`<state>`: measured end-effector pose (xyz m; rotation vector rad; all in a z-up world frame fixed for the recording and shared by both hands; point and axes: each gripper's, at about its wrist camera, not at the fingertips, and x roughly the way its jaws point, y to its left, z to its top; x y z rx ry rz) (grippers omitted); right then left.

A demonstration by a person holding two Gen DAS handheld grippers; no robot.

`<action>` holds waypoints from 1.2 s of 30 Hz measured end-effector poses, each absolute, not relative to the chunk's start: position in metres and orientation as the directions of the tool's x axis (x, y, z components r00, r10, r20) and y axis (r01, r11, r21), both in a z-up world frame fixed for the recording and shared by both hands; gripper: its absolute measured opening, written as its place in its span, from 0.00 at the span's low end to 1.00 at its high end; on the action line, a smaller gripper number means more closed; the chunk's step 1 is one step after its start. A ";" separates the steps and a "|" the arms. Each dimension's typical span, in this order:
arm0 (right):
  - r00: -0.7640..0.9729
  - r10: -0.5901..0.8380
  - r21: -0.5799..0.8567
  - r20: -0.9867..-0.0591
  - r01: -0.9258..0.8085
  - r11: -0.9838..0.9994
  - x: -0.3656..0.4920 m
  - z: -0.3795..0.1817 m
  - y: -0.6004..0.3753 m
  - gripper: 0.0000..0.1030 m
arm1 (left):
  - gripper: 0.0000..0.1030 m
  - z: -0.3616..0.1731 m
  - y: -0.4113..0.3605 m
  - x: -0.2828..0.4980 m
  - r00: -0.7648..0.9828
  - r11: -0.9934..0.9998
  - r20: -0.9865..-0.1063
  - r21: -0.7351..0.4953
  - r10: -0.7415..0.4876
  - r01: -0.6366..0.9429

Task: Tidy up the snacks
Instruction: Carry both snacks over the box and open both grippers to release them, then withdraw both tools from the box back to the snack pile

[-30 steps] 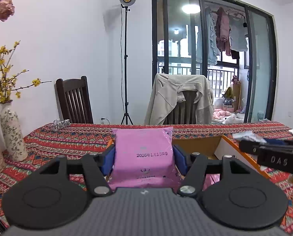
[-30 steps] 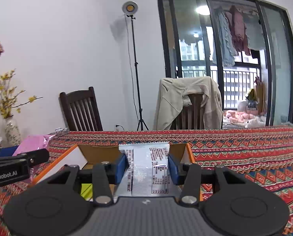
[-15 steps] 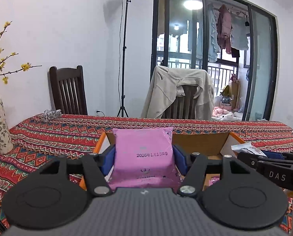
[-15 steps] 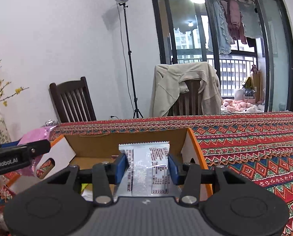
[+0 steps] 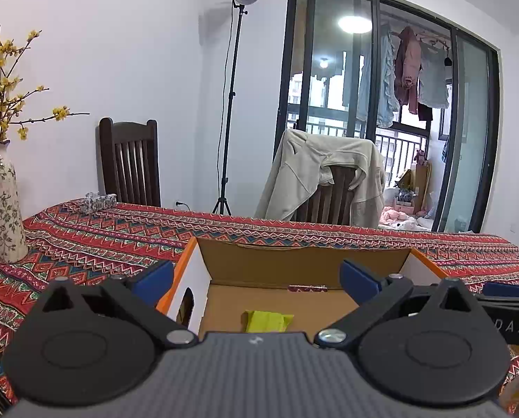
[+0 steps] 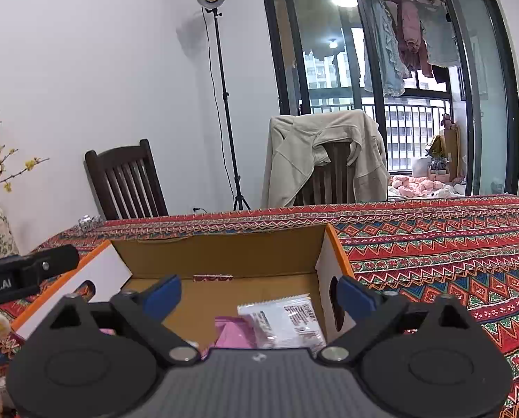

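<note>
Blue-padded left claw (image 5: 256, 277) wide open, empty

The right tool (image 6: 257, 294) hangs over an open cardboard box (image 6: 221, 257) with its blue-padded fingers (image 6: 163, 294) spread wide and nothing between them. Down in the box lie a silver-white snack packet (image 6: 287, 320) and, touching it on the left, a pink packet (image 6: 235, 334). The box sits on the patterned red surface (image 6: 433, 244). The left tool (image 6: 26, 273) pokes in from the left edge.
</note>
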<state>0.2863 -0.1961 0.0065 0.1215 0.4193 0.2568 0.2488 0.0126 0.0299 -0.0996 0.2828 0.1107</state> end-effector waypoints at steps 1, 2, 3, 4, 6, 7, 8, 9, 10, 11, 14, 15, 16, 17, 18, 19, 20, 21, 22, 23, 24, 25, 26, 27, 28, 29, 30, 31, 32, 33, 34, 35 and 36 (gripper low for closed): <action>0.883 0.269 0.170 -0.385 -0.219 0.961 0.287 0.007 -0.197 1.00 | 1.00 0.030 0.012 0.249 0.954 0.989 -0.285 -0.082 0.095 -0.123; 0.884 0.265 0.170 -0.386 -0.215 0.962 0.287 0.006 -0.197 1.00 | 1.00 0.030 0.012 0.248 0.954 0.989 -0.286 -0.082 0.094 -0.122; 0.884 0.261 0.168 -0.386 -0.211 0.963 0.287 0.006 -0.197 1.00 | 1.00 0.030 0.013 0.248 0.953 0.989 -0.287 -0.083 0.093 -0.122; 0.885 0.259 0.167 -0.387 -0.209 0.964 0.287 0.006 -0.198 1.00 | 1.00 0.031 0.013 0.248 0.953 0.989 -0.287 -0.085 0.093 -0.122; 0.887 0.257 0.168 -0.384 -0.207 0.964 0.286 0.007 -0.199 1.00 | 1.00 0.031 0.014 0.246 0.954 0.988 -0.284 -0.095 0.090 -0.121; 0.887 0.258 0.169 -0.382 -0.207 0.964 0.286 0.008 -0.199 1.00 | 1.00 0.032 0.014 0.246 0.954 0.988 -0.285 -0.099 0.089 -0.121; 0.888 0.260 0.170 -0.381 -0.209 0.963 0.286 0.008 -0.199 1.00 | 1.00 0.032 0.014 0.246 0.954 0.987 -0.287 -0.105 0.087 -0.121; 0.887 0.262 0.171 -0.379 -0.211 0.962 0.286 0.009 -0.200 1.00 | 1.00 0.033 0.014 0.247 0.954 0.986 -0.289 -0.112 0.083 -0.120; 0.888 0.264 0.171 -0.376 -0.213 0.962 0.286 0.010 -0.200 1.00 | 1.00 0.035 0.015 0.247 0.954 0.986 -0.288 -0.118 0.079 -0.118; 0.890 0.264 0.170 -0.372 -0.214 0.962 0.285 0.012 -0.200 1.00 | 1.00 0.038 0.015 0.245 0.955 0.985 -0.285 -0.123 0.080 -0.119; 0.895 0.261 0.169 -0.361 -0.212 0.962 0.280 0.019 -0.202 1.00 | 1.00 0.045 0.014 0.239 0.958 0.983 -0.276 -0.139 0.076 -0.118; 0.897 0.258 0.168 -0.359 -0.211 0.963 0.279 0.022 -0.203 1.00 | 1.00 0.048 0.014 0.237 0.959 0.983 -0.274 -0.143 0.074 -0.117; 0.897 0.258 0.167 -0.358 -0.210 0.963 0.277 0.025 -0.203 1.00 | 1.00 0.051 0.013 0.235 0.960 0.982 -0.272 -0.145 0.074 -0.117; 0.897 0.258 0.166 -0.359 -0.211 0.963 0.276 0.028 -0.203 1.00 | 1.00 0.054 0.012 0.234 0.960 0.983 -0.271 -0.146 0.072 -0.115; 0.897 0.256 0.165 -0.360 -0.209 0.964 0.275 0.029 -0.203 1.00 | 1.00 0.057 0.012 0.231 0.960 0.983 -0.270 -0.147 0.069 -0.112; 0.898 0.256 0.164 -0.358 -0.209 0.964 0.274 0.031 -0.202 1.00 | 1.00 0.060 0.011 0.228 0.962 0.983 -0.266 -0.148 0.067 -0.109; 0.898 0.259 0.164 -0.355 -0.212 0.963 0.271 0.033 -0.202 1.00 | 1.00 0.063 0.011 0.225 0.963 0.984 -0.262 -0.145 0.066 -0.107; 0.898 0.259 0.161 -0.355 -0.214 0.963 0.268 0.036 -0.203 1.00 | 1.00 0.066 0.011 0.221 0.964 0.984 -0.256 -0.143 0.065 -0.105; 0.899 0.257 0.156 -0.355 -0.214 0.964 0.265 0.038 -0.204 1.00 | 1.00 0.068 0.011 0.217 0.965 0.984 -0.253 -0.143 0.065 -0.104; 0.900 0.253 0.148 -0.354 -0.214 0.966 0.261 0.040 -0.205 1.00 | 1.00 0.070 0.011 0.214 0.966 0.984 -0.251 -0.143 0.064 -0.102; 0.901 0.251 0.141 -0.354 -0.214 0.967 0.256 0.042 -0.206 1.00 | 1.00 0.072 0.012 0.210 0.966 0.985 -0.251 -0.143 0.062 -0.100; 0.902 0.249 0.136 -0.354 -0.213 0.967 0.252 0.044 -0.207 1.00 | 1.00 0.073 0.012 0.206 0.966 0.985 -0.251 -0.145 0.059 -0.098; 0.902 0.246 0.133 -0.355 -0.212 0.968 0.248 0.045 -0.209 1.00 | 1.00 0.074 0.013 0.202 0.966 0.985 -0.252 -0.146 0.057 -0.096; 0.902 0.243 0.130 -0.357 -0.210 0.969 0.244 0.046 -0.211 1.00 | 1.00 0.075 0.014 0.198 0.966 0.985 -0.254 -0.144 0.057 -0.096; 0.902 0.240 0.127 -0.359 -0.208 0.970 0.240 0.046 -0.213 1.00 | 1.00 0.075 0.014 0.194 0.965 0.985 -0.256 -0.143 0.055 -0.094; 0.902 0.236 0.124 -0.361 -0.205 0.971 0.235 0.047 -0.215 1.00 | 1.00 0.074 0.014 0.189 0.965 0.985 -0.258 -0.143 0.053 -0.093; 0.902 0.231 0.120 -0.364 -0.200 0.972 0.231 0.047 -0.217 1.00 | 1.00 0.074 0.015 0.185 0.964 0.986 -0.261 -0.141 0.053 -0.092; 0.902 0.226 0.116 -0.367 -0.196 0.974 0.227 0.047 -0.219 1.00 | 1.00 0.074 0.015 0.181 0.963 0.986 -0.264 -0.139 0.052 -0.092; 0.902 0.223 0.113 -0.370 -0.194 0.974 0.222 0.047 -0.221 1.00 | 1.00 0.072 0.016 0.176 0.962 0.986 -0.268 -0.138 0.052 -0.091; 0.901 0.219 0.108 -0.373 -0.192 0.975 0.216 0.047 -0.223 1.00 | 1.00 0.071 0.017 0.171 0.961 0.986 -0.272 -0.137 0.051 -0.091; 0.901 0.216 0.104 -0.377 -0.190 0.976 0.211 0.047 -0.225 1.00 | 1.00 0.069 0.018 0.166 0.959 0.987 -0.277 -0.133 0.052 -0.092; 0.900 0.213 0.100 -0.380 -0.189 0.977 0.206 0.046 -0.226 1.00 | 1.00 0.067 0.019 0.162 0.958 0.987 -0.282 -0.129 0.055 -0.095; 0.899 0.209 0.094 -0.386 -0.188 0.978 0.201 0.044 -0.228 1.00 | 1.00 0.065 0.019 0.157 0.956 0.987 -0.287 -0.124 0.059 -0.098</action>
